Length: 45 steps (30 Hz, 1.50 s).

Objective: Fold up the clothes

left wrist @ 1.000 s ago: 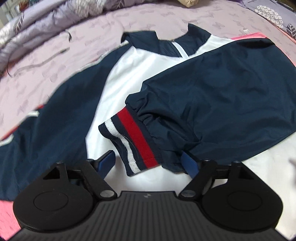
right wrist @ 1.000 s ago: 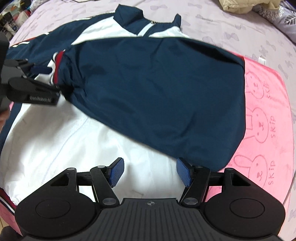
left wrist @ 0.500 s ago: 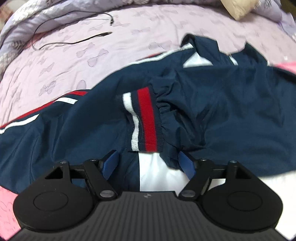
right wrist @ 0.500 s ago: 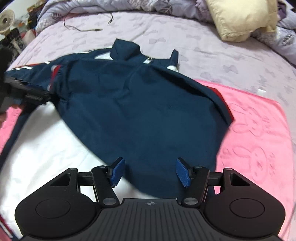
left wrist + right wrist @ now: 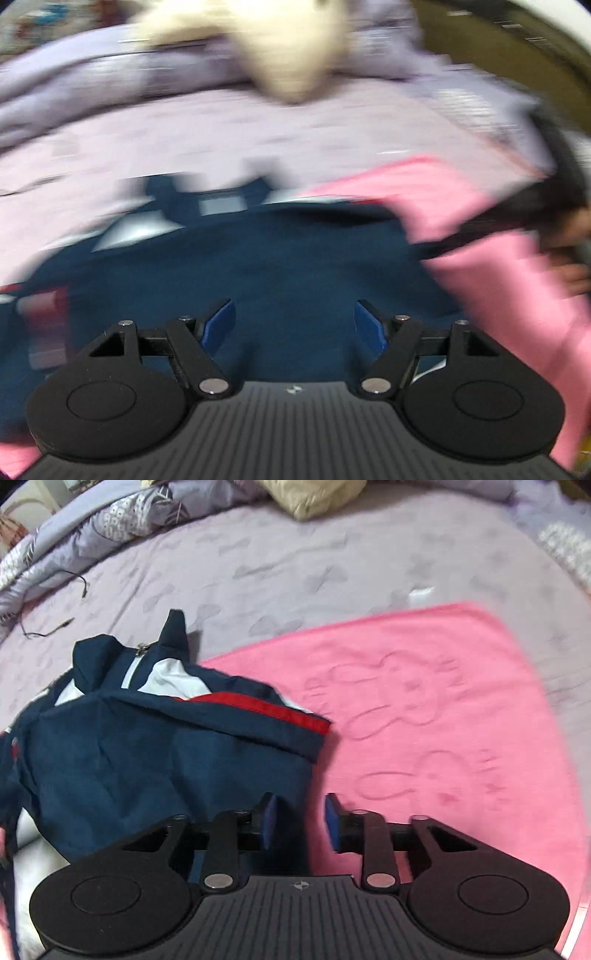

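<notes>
Since a second ago my left gripper (image 5: 294, 323) is swinging off the striped cuff, fingers wide and holding nothing; my right gripper (image 5: 299, 821) is narrowing beside the jacket (image 5: 147, 760) edge, though whether it is pinching cloth I cannot tell. Lying bunched on the pink towel (image 5: 424, 709), the jacket is risking a crooked fold if slippery fabric slides; no containers are showing.

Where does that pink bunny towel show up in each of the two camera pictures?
Left wrist view: pink towel, right side, blurred, beside the navy jacket.
Right wrist view: pink towel, centre to right.
Shared landmark: the jacket's collar.
</notes>
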Each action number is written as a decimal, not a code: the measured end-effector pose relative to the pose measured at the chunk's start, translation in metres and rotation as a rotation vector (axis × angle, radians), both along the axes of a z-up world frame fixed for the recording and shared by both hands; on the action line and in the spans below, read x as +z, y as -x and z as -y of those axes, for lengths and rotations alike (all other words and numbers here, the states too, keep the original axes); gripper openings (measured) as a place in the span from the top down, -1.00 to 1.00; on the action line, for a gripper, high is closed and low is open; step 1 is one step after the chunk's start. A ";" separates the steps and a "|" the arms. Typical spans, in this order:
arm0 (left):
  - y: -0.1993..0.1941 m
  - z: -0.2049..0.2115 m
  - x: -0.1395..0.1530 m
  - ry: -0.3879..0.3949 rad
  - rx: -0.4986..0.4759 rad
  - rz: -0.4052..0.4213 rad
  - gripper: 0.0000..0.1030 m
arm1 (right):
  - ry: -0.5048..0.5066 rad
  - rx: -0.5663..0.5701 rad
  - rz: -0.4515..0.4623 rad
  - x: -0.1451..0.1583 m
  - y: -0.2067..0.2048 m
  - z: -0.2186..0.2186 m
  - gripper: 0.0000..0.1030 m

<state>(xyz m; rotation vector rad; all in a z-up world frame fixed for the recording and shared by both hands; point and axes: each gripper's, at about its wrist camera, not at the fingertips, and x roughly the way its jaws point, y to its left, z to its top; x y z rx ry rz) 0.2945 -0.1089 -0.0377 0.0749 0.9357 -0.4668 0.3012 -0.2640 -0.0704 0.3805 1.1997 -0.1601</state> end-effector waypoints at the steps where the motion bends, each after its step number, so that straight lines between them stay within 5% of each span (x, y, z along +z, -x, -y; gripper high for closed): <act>1: -0.001 0.024 -0.010 0.015 -0.043 -0.007 -0.40 | -0.018 -0.007 0.009 -0.004 -0.004 0.001 0.56; 5: -0.005 0.080 -0.073 -0.023 -0.087 -0.117 -0.44 | -0.015 -0.039 0.010 -0.018 -0.028 0.007 0.71; 8: 0.023 0.093 -0.076 -0.089 -0.148 0.026 -0.46 | -0.003 -0.068 -0.006 -0.035 -0.050 0.016 0.85; 10: 0.023 0.088 -0.076 -0.062 -0.145 0.010 -0.46 | -0.034 -0.102 0.008 -0.043 -0.065 0.024 0.91; 15: 0.025 0.081 -0.077 -0.042 -0.181 0.020 -0.47 | 0.081 -0.162 0.241 -0.009 -0.083 0.033 0.87; 20: 0.023 0.062 -0.071 0.062 -0.137 -0.038 -0.51 | 0.106 0.088 0.170 0.012 -0.062 0.008 0.85; 22: 0.022 0.057 -0.071 0.069 -0.151 -0.045 -0.51 | 0.058 0.128 0.102 0.004 -0.044 -0.005 0.86; 25: 0.029 0.063 -0.076 0.015 -0.184 0.002 -0.53 | 0.022 0.030 -0.001 -0.033 -0.041 -0.005 0.89; 29: 0.035 0.066 -0.079 -0.008 -0.175 0.035 -0.54 | -0.183 -0.219 0.092 -0.050 -0.072 0.023 0.92; 33: 0.039 0.066 -0.080 -0.022 -0.183 0.054 -0.58 | -0.091 -0.061 0.199 -0.029 -0.080 -0.001 0.89; 36: 0.038 0.065 -0.072 -0.008 -0.161 0.034 -0.58 | -0.124 0.015 0.247 -0.009 -0.050 -0.001 0.55; 40: 0.038 0.062 -0.052 0.141 -0.124 0.056 -0.54 | -0.237 -0.053 0.226 -0.015 -0.019 0.036 0.31; 43: 0.025 0.077 -0.066 0.117 -0.128 0.024 -0.57 | -0.332 -0.122 0.167 -0.044 -0.024 0.051 0.29; 45: 0.019 0.086 -0.076 0.101 -0.132 0.009 -0.56 | -0.364 -0.144 0.148 -0.060 -0.031 0.046 0.53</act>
